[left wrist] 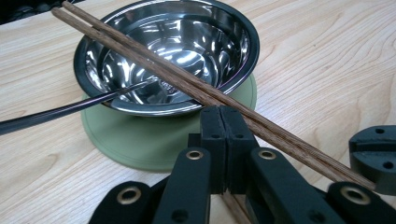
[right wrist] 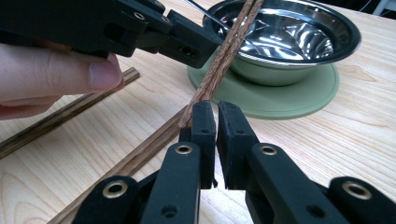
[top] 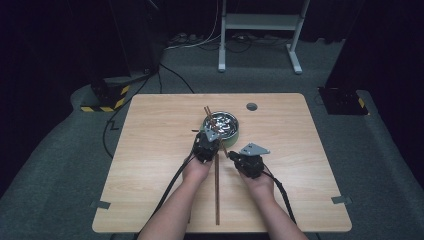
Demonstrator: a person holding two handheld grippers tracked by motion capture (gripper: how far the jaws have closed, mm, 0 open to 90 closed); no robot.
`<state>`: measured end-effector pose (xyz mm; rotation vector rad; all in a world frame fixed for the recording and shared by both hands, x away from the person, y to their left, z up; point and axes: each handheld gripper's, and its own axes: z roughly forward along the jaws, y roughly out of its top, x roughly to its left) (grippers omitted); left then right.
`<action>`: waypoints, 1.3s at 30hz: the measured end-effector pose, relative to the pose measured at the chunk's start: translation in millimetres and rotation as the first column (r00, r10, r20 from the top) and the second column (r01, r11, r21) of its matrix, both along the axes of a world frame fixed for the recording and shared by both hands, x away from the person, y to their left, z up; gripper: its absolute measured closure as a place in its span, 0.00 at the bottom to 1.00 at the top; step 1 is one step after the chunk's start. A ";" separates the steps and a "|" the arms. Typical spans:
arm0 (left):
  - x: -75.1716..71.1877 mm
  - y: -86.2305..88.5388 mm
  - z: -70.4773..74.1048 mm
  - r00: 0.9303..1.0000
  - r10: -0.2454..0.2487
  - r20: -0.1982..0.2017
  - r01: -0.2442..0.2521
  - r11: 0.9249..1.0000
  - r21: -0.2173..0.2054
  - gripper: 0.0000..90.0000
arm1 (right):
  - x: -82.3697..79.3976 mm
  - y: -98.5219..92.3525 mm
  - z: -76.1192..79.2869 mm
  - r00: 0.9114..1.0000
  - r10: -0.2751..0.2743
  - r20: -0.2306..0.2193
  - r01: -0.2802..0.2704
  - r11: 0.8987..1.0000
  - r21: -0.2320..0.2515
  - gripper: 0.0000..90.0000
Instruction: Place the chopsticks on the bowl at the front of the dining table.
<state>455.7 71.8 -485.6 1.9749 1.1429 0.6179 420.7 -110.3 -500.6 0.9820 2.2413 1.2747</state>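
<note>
A steel bowl (top: 223, 124) (left wrist: 168, 51) (right wrist: 289, 35) sits on a round green mat (left wrist: 140, 140) (right wrist: 280, 100) near the table's middle. A pair of brown wooden chopsticks (top: 210, 120) (left wrist: 154, 70) (right wrist: 224, 56) lies slanted across the bowl's rim. My left gripper (top: 206, 144) (left wrist: 222, 116) is shut, its tips right against that pair, with nothing visible between the jaws. My right gripper (top: 239, 156) (right wrist: 211, 114) is shut to a thin empty slit, and the pair's near end lies just left of its jaws.
More long wooden chopsticks (top: 217, 190) (right wrist: 60, 116) lie flat on the table, running toward the front edge between my hands. A dark metal handle (left wrist: 56, 112) leans into the bowl. A round hole (top: 251, 106) is in the table behind the bowl.
</note>
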 end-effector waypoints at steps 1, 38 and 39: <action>0.1 1.1 -0.1 1.000 0.002 -0.002 -0.002 1.000 0.003 0.98 | -0.5 1.3 -0.1 1.000 -0.001 0.000 0.001 1.000 0.002 0.95; 5.9 -1.9 -3.0 1.000 -0.008 -0.010 0.008 1.000 -0.004 0.97 | -3.1 9.1 1.0 1.000 0.025 0.014 -0.025 1.000 -0.012 0.94; 6.1 -2.3 -3.1 1.000 -0.006 -0.010 0.006 1.000 -0.011 0.97 | -2.9 8.9 1.2 1.000 0.028 0.014 -0.027 1.000 -0.012 0.94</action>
